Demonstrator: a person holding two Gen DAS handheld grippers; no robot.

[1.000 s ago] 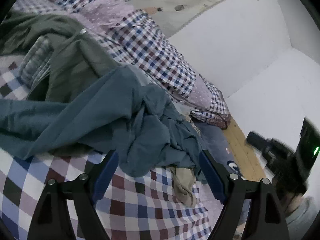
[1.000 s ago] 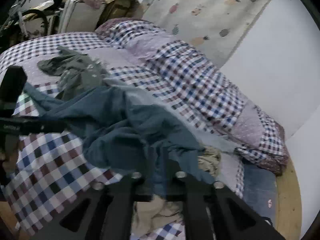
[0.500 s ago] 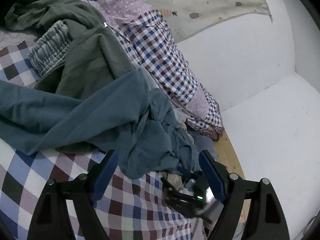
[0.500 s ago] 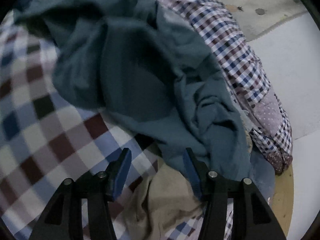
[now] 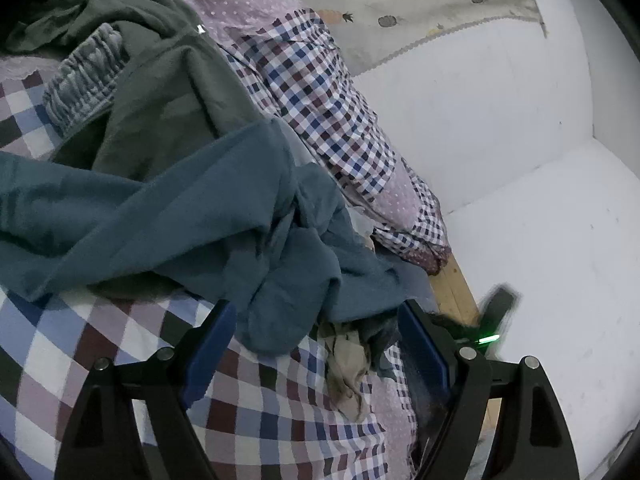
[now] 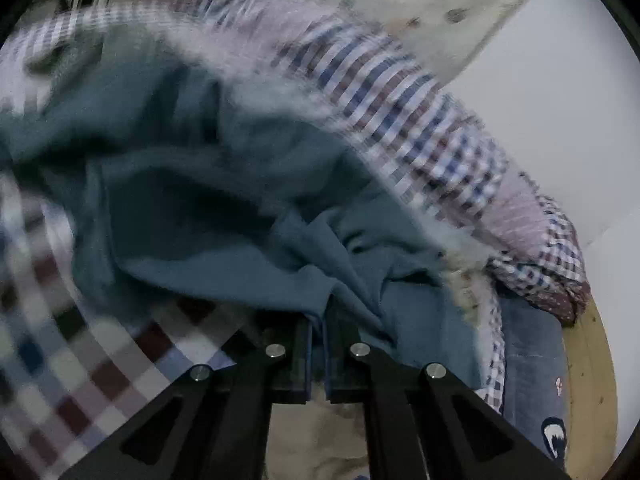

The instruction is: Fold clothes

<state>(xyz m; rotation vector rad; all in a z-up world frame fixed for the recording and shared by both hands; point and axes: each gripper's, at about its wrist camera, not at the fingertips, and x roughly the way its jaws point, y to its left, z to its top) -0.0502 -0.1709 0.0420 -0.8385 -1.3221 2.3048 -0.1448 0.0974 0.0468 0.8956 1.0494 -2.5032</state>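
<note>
Right gripper [image 6: 318,354] is clenched on a fold of the teal garment [image 6: 224,216], fingers pinching cloth. Left gripper [image 5: 316,344] hangs released over the checked bedsheet [image 5: 256,420], nearest a beige rag [image 5: 346,372]. Beyond, the teal garment sprawls across the bed, with a dark green garment [image 5: 160,92] behind.

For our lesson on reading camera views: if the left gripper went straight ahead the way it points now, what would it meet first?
Most likely the teal garment: its crumpled lower edge lies right between the open left gripper fingers, on the checked bedsheet. Depth is uncertain.
</note>
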